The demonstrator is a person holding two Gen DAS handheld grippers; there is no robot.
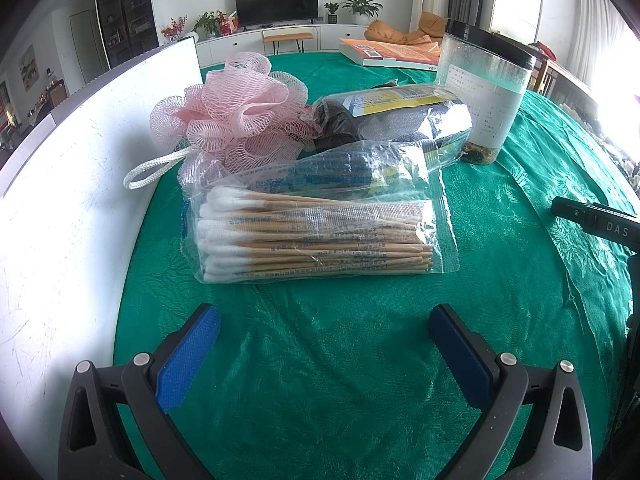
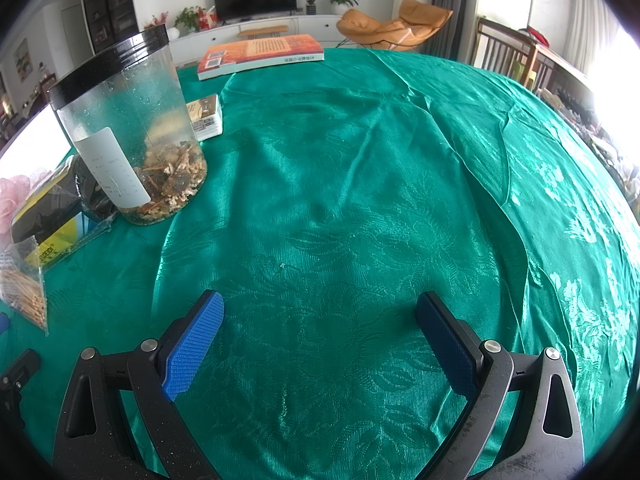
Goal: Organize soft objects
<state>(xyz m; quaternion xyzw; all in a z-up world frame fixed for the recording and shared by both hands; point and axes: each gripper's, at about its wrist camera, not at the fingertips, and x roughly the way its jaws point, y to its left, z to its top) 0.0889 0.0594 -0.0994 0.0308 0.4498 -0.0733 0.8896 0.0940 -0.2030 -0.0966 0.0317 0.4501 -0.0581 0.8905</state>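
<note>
Left gripper [image 1: 324, 322], right gripper [image 2: 320, 312]: both spread, empty. Clear crinkly plastic bag of wooden cotton swabs [image 1: 316, 232]: slippery film (likely slides when pinched), may nudge pink mesh bath pouf [image 1: 236, 116].

- Left gripper [image 1: 324, 320]: black triangular-cutout arms, blue ribbed pads [image 1: 188, 356], round silver screws at the pivots.
- Right gripper [image 2: 320, 308]: same black frame, blue pads [image 2: 192, 344], silver screws; scuffed at 5 o'clock.

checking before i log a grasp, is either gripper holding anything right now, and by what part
Nothing is held. The left gripper is open above the green cloth, short of the cotton swab bag. The right gripper is open too, over bare cloth.
</note>
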